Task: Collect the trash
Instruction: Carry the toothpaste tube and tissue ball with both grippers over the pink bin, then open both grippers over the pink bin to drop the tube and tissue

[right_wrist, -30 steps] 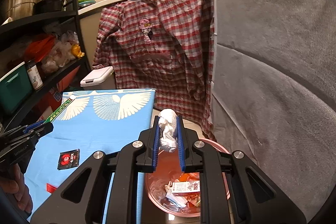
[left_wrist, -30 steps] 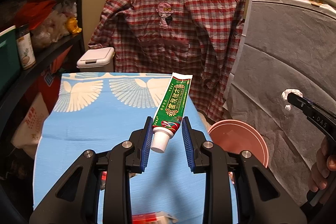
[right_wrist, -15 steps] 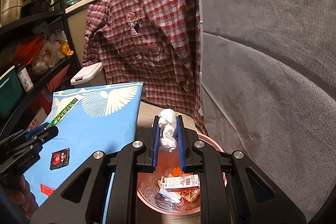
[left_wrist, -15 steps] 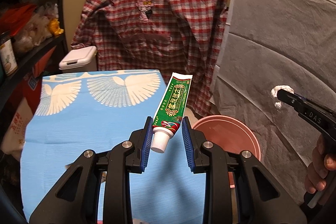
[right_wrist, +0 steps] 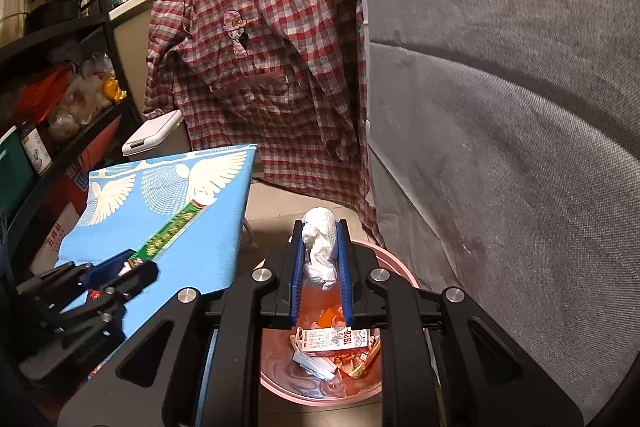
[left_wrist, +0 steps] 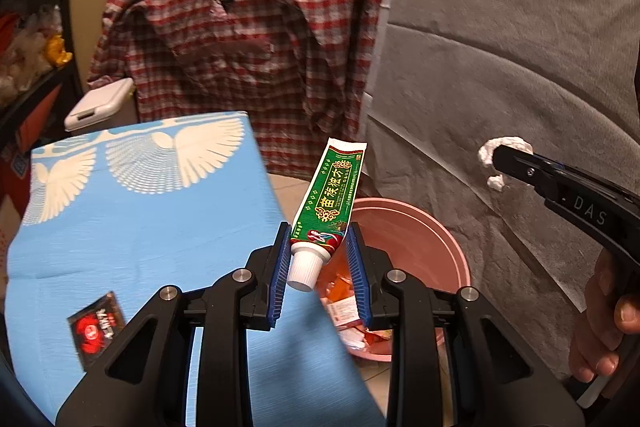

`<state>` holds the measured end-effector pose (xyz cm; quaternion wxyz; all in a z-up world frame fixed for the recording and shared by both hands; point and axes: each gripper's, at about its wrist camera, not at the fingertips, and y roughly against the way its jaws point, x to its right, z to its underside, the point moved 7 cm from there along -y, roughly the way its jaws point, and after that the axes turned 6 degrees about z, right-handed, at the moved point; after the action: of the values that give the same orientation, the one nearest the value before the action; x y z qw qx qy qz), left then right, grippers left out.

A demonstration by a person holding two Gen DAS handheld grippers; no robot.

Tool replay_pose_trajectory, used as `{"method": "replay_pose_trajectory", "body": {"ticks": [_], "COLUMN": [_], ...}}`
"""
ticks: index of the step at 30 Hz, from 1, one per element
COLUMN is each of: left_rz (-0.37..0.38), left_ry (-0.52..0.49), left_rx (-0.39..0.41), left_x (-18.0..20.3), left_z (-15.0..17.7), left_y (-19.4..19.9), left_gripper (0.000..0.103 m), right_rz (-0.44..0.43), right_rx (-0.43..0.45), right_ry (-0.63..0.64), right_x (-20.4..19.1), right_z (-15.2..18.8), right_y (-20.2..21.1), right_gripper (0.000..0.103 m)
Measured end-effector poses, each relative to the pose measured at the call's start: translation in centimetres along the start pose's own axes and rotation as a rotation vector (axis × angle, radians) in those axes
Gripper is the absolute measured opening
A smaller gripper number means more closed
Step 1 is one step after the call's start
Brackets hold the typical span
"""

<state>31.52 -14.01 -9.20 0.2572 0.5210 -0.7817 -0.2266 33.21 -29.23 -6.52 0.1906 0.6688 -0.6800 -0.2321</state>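
Toothpaste tube (left_wrist: 329,203) clamped in the left gripper (left_wrist: 319,251) mid-frame; right gripper (right_wrist: 319,254) pinches a tissue wad (right_wrist: 319,246) above the pink bin (right_wrist: 404,271).

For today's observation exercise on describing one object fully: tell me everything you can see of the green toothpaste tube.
The toothpaste tube is green with red trim, gold Chinese lettering and a white screw cap. It looks like soft, slightly flattened plastic. The left gripper clamps it near the cap end, cap pointing back toward the camera, crimped white tail tilted up and away. It is in the air, near the pink basin; only the blue pads touch it.
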Motion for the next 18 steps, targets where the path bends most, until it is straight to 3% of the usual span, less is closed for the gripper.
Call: {"method": "replay_pose_trajectory", "body": {"ticks": [6, 10, 12, 18], "left_rz": [0.029, 0.064, 0.068, 0.087], "left_ry": [-0.015, -0.026, -0.030, -0.017], "left_rx": [-0.041, -0.083, -0.085, -0.061], "left_x": [2.0, 3.3, 3.7, 3.4], "left_z": [0.5, 0.9, 0.9, 0.5], "left_y": [-2.3, -4.1, -4.4, -3.6], "left_gripper": [0.028, 0.029, 0.030, 0.031], "right_rz": [0.003, 0.010, 0.005, 0.001], "right_rx": [-0.024, -0.047, -0.057, -0.059], "right_ry": [-0.011, -0.024, -0.036, -0.063], "right_x": [0.5, 0.9, 1.1, 1.7], "right_z": [0.3, 0.6, 0.6, 0.5], "right_y": [-0.8, -1.5, -1.8, -1.9], "right_gripper": [0.017, 0.024, 0.030, 0.031]}}
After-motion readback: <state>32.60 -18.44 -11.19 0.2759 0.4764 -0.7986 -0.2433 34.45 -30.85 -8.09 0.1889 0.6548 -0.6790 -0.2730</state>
